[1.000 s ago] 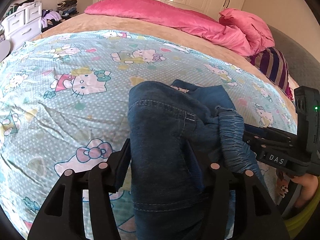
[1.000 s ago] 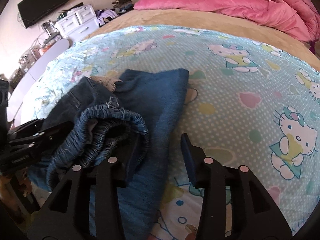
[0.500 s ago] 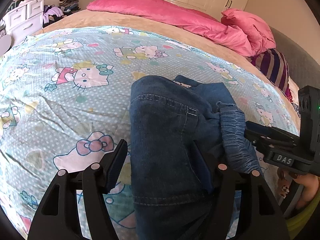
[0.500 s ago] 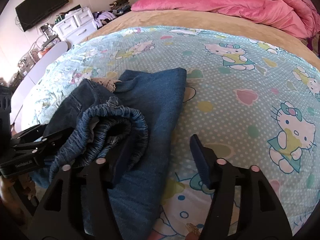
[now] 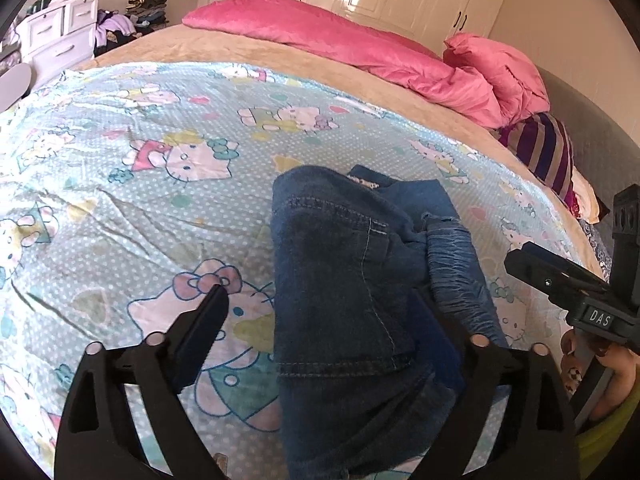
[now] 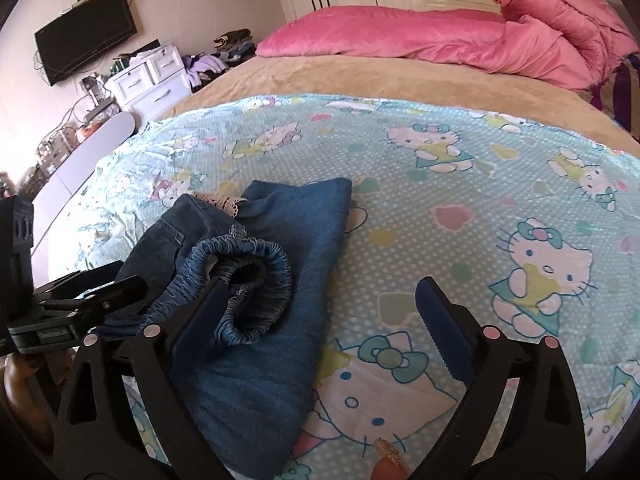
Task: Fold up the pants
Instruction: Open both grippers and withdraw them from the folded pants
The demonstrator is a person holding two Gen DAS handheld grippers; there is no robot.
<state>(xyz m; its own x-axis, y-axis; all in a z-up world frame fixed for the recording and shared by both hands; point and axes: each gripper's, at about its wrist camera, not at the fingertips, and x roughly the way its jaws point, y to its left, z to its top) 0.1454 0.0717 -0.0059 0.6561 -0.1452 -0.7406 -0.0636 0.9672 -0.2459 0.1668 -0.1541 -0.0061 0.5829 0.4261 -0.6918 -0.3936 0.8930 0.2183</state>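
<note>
Dark blue denim pants lie folded in a compact bundle on the Hello Kitty sheet, elastic waistband on top at the near right. My left gripper is open, its fingers standing wide on either side of the bundle's near end. In the right wrist view the pants lie at the lower left with the gathered waistband curled on top. My right gripper is open; its left finger touches the waistband and its right finger is over bare sheet.
A pink duvet and pillow are heaped at the bed's far side, with a striped cushion at the right. White drawers and a wall TV stand beyond the bed's left edge.
Both grippers have opened wider and drawn back from the pants. The folded bundle now lies released on the sheet.
</note>
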